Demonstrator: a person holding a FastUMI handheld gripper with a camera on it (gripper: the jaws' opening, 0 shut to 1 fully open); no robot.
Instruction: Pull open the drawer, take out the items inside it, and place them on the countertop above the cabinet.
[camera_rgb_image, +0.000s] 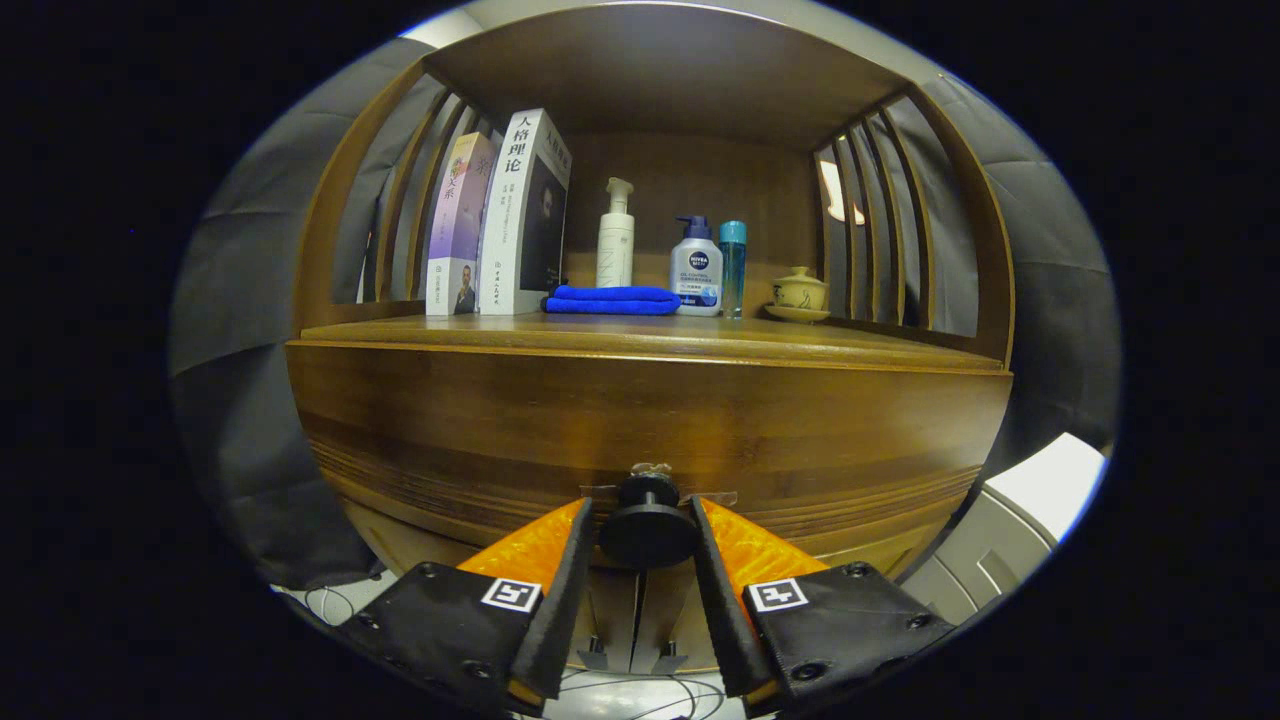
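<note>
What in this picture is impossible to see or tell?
- Drawer contents: hidden in the gripper view behind its closed wooden front.
- Grip: the gripper fingers flank the knob, but whether both press on it cannot be told.
- Cloth: folded, so anything under it is hidden.
- Cup: its lid hides the inside.
- Bottle labels: too small to make out.
</note>
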